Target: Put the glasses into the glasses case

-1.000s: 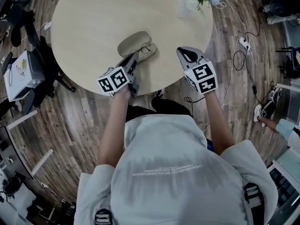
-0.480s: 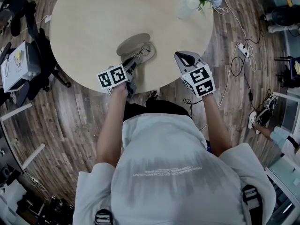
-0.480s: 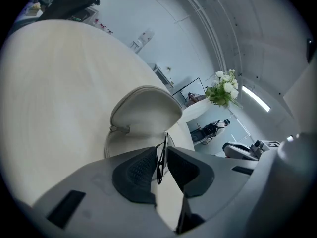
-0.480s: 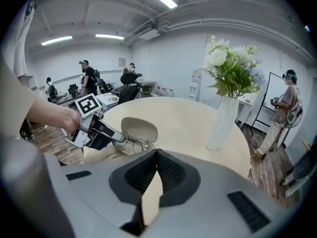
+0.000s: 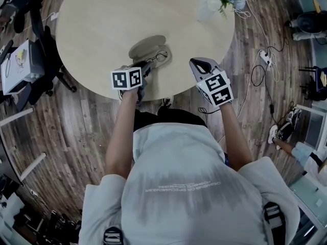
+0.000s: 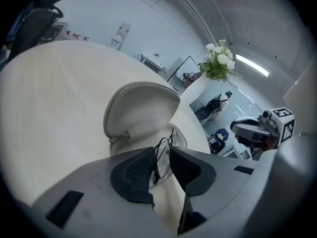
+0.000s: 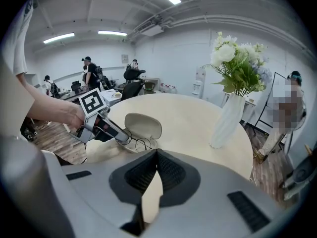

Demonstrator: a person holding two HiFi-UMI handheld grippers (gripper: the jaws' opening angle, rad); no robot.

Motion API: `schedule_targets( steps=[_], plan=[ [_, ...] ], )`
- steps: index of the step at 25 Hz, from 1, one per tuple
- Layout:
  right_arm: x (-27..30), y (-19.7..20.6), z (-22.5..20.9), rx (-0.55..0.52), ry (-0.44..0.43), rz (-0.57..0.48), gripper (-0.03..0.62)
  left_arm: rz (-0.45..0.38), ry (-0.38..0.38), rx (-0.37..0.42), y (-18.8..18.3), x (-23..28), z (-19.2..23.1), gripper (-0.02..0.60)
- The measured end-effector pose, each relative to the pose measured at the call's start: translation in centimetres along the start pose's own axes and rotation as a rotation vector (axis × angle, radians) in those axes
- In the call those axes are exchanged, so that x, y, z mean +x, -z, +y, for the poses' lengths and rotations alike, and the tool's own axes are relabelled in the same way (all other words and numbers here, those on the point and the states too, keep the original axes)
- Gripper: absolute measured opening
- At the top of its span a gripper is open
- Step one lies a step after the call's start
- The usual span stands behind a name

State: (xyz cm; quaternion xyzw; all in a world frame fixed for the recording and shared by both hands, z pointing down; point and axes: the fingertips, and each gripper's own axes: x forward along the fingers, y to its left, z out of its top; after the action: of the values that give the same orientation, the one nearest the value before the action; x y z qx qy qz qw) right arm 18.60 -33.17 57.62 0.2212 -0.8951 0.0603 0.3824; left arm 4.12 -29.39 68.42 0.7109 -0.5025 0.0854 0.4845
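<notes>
My left claw [image 6: 161, 156] jaws just opening, glasses [image 6: 174, 135] loose between them, over open glasses case [image 6: 141, 108] on table [image 6: 44, 93]. Head view hides that gap. My right claw [image 7: 157, 155] closed, empty.

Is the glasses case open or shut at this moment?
Open. The case has its lid raised behind the lower half, with the glasses reaching over it.

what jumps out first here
Thin wire-framed glasses stand between the jaws of the left gripper, which have just been opening, at the open beige oval glasses case on the round pale wooden table. A white vase of white flowers stands at its far edge.
</notes>
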Motion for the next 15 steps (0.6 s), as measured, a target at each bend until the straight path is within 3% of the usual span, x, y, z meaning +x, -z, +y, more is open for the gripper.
schedule_targets(
  steps=[6, 11, 15],
  plan=[
    [-0.3, 0.8, 0.0, 0.003, 0.007, 0.024, 0.002, 0.042, -0.097, 0.145, 0.0, 0.1, 0.7, 0.146],
    [-0.6, 1.6, 0.3, 0.009, 0.007, 0.037, 0.002, 0.054, -0.137, 0.212, 0.0, 0.2, 1.0, 0.218],
    [-0.8, 2.1, 0.7, 0.013, 0.005, 0.043, 0.002, -0.006, -0.174, 0.279, -1.5, -0.3, 1.2, 0.253]
  ],
)
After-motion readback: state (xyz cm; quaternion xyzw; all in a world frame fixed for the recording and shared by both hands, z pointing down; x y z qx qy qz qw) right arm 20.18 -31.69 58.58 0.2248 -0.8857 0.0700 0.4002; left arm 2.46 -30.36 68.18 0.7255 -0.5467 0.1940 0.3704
